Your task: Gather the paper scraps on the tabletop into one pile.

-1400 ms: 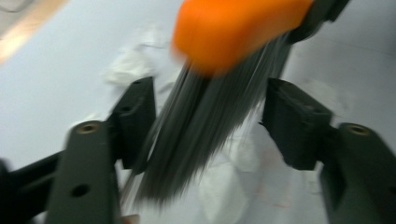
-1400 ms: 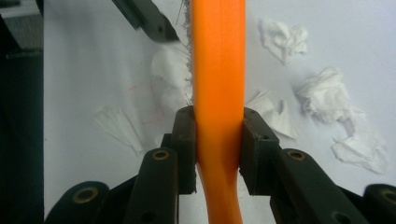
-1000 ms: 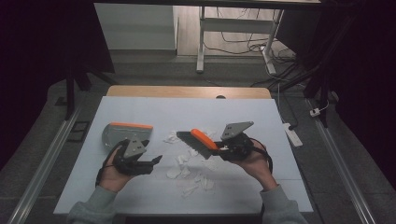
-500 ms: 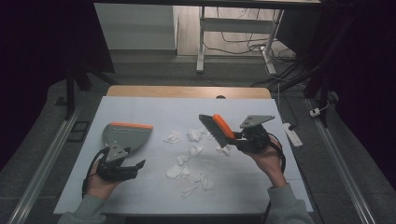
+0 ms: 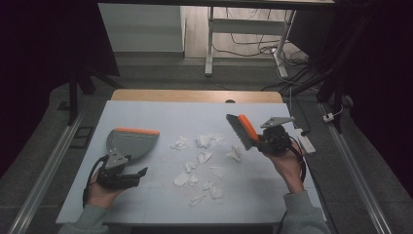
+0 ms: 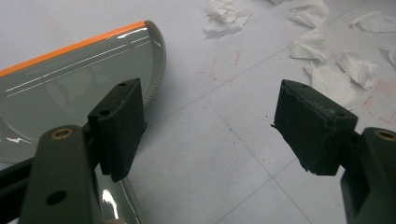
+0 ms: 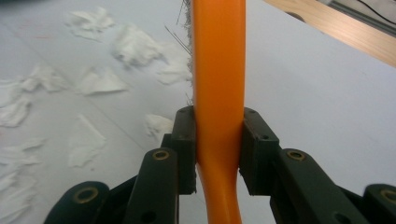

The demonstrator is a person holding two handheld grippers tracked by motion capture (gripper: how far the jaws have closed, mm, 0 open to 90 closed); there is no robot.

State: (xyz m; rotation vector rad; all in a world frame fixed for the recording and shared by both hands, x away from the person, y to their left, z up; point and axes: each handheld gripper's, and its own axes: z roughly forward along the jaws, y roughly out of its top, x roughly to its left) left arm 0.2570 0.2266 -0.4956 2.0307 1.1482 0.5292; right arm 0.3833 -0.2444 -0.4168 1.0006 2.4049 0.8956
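While right gripper [image 5: 265, 139] clamps the orange brush [image 5: 242, 129] raised near the table's [image 5: 160, 109] right edge, left gripper [image 5: 127, 176], just opening, jaws apart and empty, lies low beside the dustpan [image 5: 130, 142] near the left edge.

I worked at a pale worktop [image 5: 272, 195] whose far edge showed a strip of bare wood [image 5: 195, 95]. Around it the floor [image 5: 160, 70] was grey, with metal rails [image 5: 46, 165] running along both sides. Beyond stood a white table frame [image 5: 210, 44] over wooden flooring, with loose black cables [image 5: 253, 36] lying behind it. A white power strip [image 5: 305, 139] lay at the worktop's right edge. The room's sides were dark.
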